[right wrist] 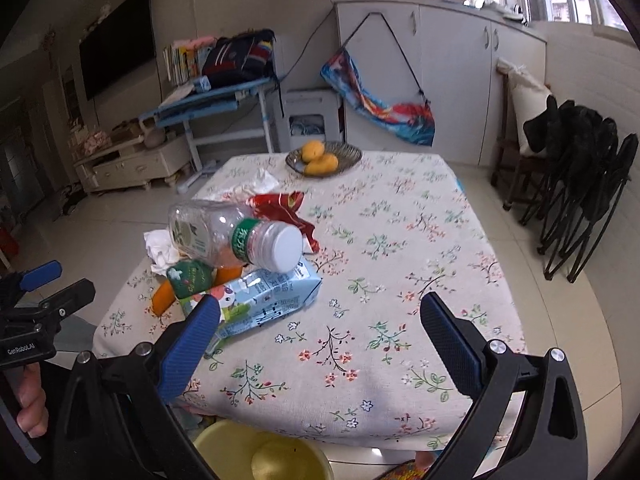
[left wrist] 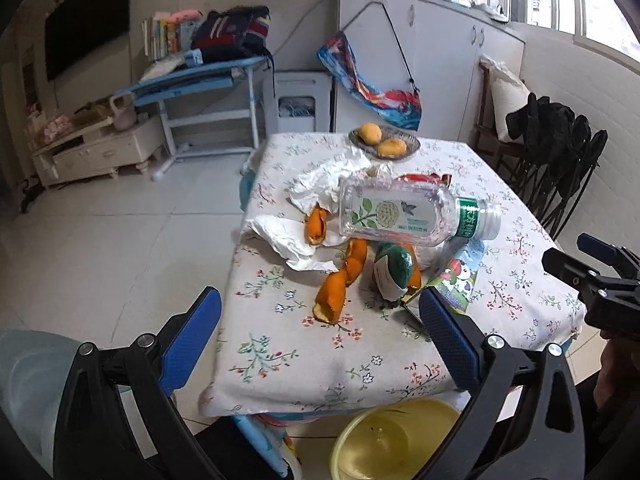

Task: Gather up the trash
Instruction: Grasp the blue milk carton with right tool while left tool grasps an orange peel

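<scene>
Yellow bin [left wrist: 394, 438] waited below the table edge, nearest me. My left gripper [left wrist: 320, 336] and right gripper [right wrist: 320, 340] were both wide open, empty. Farther, the bottle [left wrist: 412, 212] lay loosely across the peels [left wrist: 340, 284] and carton [right wrist: 260, 300]; I feared a careless touch could roll it off.
</scene>
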The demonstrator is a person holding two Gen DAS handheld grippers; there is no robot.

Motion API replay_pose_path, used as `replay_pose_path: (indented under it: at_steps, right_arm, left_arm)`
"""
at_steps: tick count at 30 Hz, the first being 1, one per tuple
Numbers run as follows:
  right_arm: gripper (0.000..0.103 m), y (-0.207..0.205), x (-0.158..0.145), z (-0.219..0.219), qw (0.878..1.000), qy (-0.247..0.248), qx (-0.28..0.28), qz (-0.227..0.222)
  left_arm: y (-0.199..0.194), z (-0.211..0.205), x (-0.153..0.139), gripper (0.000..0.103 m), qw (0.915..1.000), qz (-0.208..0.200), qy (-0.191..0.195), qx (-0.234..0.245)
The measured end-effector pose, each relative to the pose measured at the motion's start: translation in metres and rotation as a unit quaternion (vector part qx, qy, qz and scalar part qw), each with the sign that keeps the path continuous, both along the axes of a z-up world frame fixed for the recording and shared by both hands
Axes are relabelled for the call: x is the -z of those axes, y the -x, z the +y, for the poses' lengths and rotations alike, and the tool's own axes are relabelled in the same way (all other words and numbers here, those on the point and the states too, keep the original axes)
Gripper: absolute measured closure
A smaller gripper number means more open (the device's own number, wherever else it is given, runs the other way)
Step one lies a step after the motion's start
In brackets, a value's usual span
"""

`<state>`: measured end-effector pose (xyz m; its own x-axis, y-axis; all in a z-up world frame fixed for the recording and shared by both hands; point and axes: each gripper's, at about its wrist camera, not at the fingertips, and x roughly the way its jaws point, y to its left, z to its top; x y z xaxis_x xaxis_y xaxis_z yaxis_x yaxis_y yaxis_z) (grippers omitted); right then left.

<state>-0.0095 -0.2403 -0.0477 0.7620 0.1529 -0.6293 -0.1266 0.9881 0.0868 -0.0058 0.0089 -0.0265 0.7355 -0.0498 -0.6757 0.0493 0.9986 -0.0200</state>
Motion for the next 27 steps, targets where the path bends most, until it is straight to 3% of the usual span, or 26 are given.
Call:
replay_pose_path:
  at_steps: [2,9,16,19,21,27]
  right_arm:
    - [0.007,-0.001,0.002,0.001,1.0,0.005,-0.004,0.003]
    - [0.007,0.001,0.008,0.011,0.999,0.026,-0.024,0.015]
    - [0.007,0.0,0.013,0.02,0.999,0.024,-0.038,0.025]
    - [0.007,-0.001,0.016,0.02,0.999,0.012,-0.041,0.033]
    - [0.007,-0.005,0.02,0.018,0.998,-0.012,-0.042,0.048]
    - [0.007,-0.023,0.037,0.008,0.986,-0.126,-0.023,0.111]
  left_arm:
    - [-0.01,0.0,0.006,0.008,0.9999,0.014,0.008,0.0]
    - [-0.039,0.008,0.031,0.022,0.9971,0.069,0.029,-0.018]
    - [-0.055,0.001,0.042,0.027,0.9969,0.078,0.009,-0.012]
    - [-0.062,0.013,0.039,0.027,0.9962,0.077,0.032,-0.026]
    - [-0.067,0.017,0.043,0.028,0.9948,0.089,0.043,-0.026]
    - [-0.078,-0.01,0.058,0.043,0.9938,0.11,-0.005,0.015]
